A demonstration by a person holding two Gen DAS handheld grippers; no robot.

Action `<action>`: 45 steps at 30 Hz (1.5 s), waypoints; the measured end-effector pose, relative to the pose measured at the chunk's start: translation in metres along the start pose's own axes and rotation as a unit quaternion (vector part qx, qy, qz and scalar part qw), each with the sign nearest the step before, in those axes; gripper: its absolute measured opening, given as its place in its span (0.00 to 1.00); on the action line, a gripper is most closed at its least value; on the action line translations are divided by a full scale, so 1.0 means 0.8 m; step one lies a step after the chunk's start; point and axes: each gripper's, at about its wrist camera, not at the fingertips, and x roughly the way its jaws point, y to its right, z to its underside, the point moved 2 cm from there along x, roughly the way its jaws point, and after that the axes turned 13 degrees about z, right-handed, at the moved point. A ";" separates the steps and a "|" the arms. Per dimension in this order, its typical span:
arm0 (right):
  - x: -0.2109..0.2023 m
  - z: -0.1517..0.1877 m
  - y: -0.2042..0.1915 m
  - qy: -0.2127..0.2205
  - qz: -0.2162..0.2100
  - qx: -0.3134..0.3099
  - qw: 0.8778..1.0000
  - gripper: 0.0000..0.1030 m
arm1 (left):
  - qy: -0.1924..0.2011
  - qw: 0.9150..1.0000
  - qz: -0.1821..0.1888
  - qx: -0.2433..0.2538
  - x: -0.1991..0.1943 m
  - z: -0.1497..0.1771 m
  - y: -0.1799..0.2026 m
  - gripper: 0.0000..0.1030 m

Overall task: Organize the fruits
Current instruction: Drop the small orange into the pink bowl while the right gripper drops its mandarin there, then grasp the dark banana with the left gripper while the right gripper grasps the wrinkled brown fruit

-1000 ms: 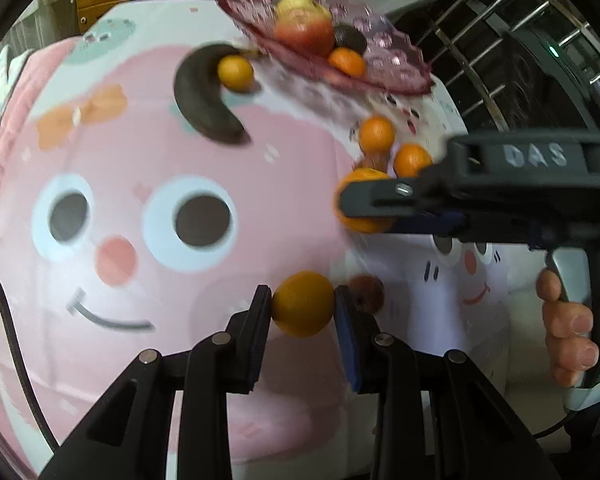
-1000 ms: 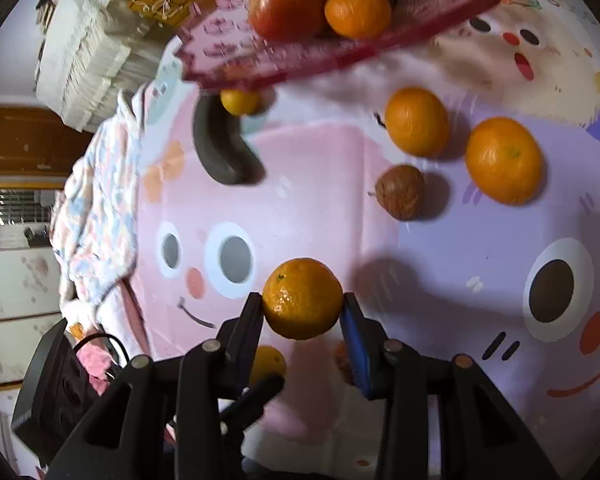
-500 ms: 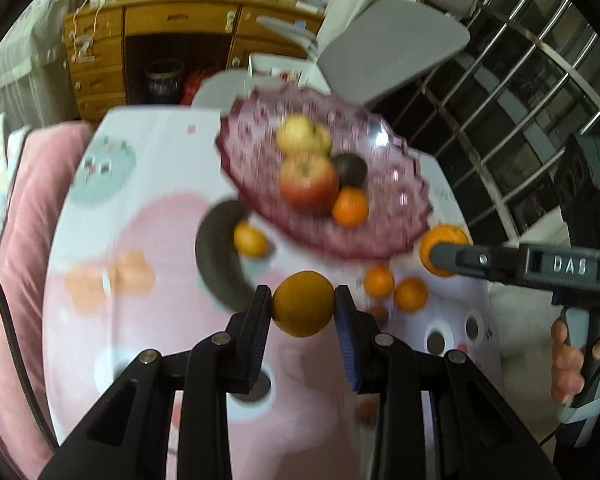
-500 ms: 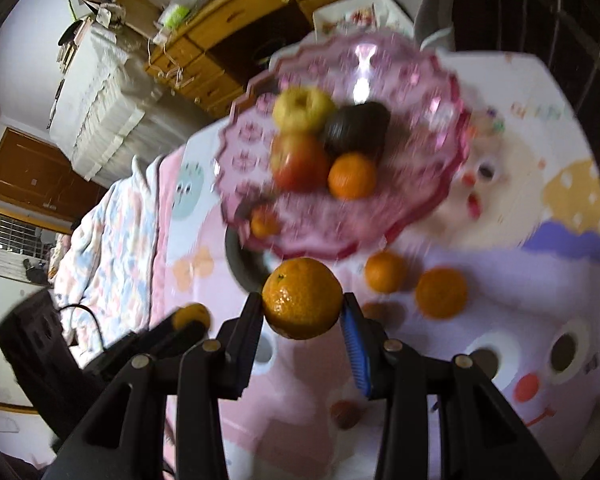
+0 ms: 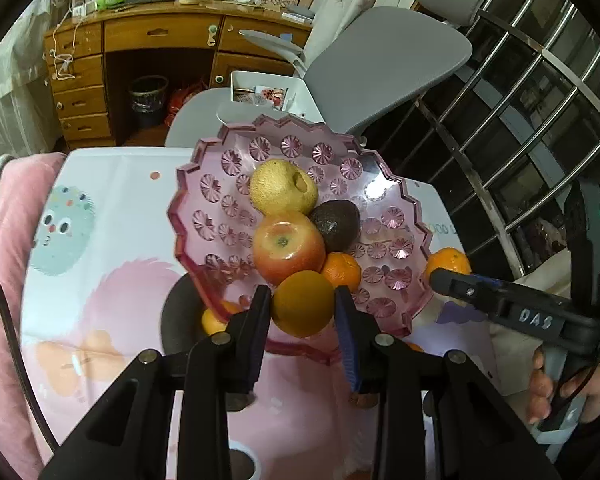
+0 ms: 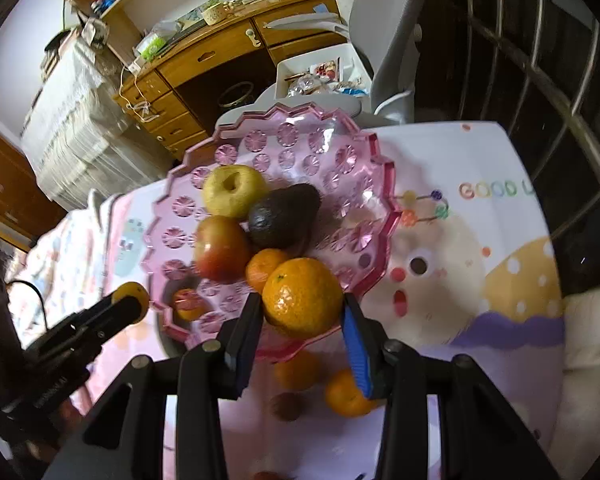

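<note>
A pink glass fruit bowl (image 5: 392, 236) (image 6: 380, 168) holds a yellow pear (image 5: 282, 188), a red apple (image 5: 288, 246), a dark avocado (image 5: 336, 224) and a small orange (image 5: 342, 272). My left gripper (image 5: 303, 310) is shut on a dull orange (image 5: 302, 304), held over the bowl's near rim. My right gripper (image 6: 302, 306) is shut on a bright orange (image 6: 300, 296), held over the bowl's near right rim. The right gripper also shows at the right of the left wrist view (image 5: 444, 276).
On the cartoon tablecloth (image 6: 480, 240) below the bowl lie two oranges (image 6: 346, 394) (image 6: 296, 370), a brown wrinkled fruit (image 6: 286, 406), a dark curved fruit (image 5: 178, 316) and a small orange (image 5: 214, 318). A grey chair (image 5: 380, 56) and wooden desk (image 5: 140, 40) stand behind.
Both grippers have risen and moved forward with their oranges, from over the tablecloth to over the bowl's near rim. The bowl now fills the middle of both views.
</note>
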 end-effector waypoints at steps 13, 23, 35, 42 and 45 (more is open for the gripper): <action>-0.011 0.006 -0.011 0.050 -0.001 -0.001 0.999 0.57 | 0.002 0.999 -0.014 -0.039 -0.010 0.001 -0.017 0.70; -0.061 0.047 -0.029 0.118 0.006 -0.009 0.993 0.57 | -0.017 0.997 -0.057 -0.047 -0.041 0.024 -0.056 0.77; -0.084 0.163 -0.067 0.143 0.043 -0.065 0.987 0.57 | -0.078 0.990 -0.074 -0.091 -0.019 0.045 -0.110 0.79; -0.069 0.239 -0.084 0.126 0.061 -0.087 0.986 0.57 | -0.102 0.986 -0.082 -0.107 0.011 0.053 -0.125 0.79; -0.060 0.265 -0.089 0.126 0.083 -0.095 0.984 0.57 | -0.102 0.986 -0.088 -0.100 0.021 0.053 -0.123 0.79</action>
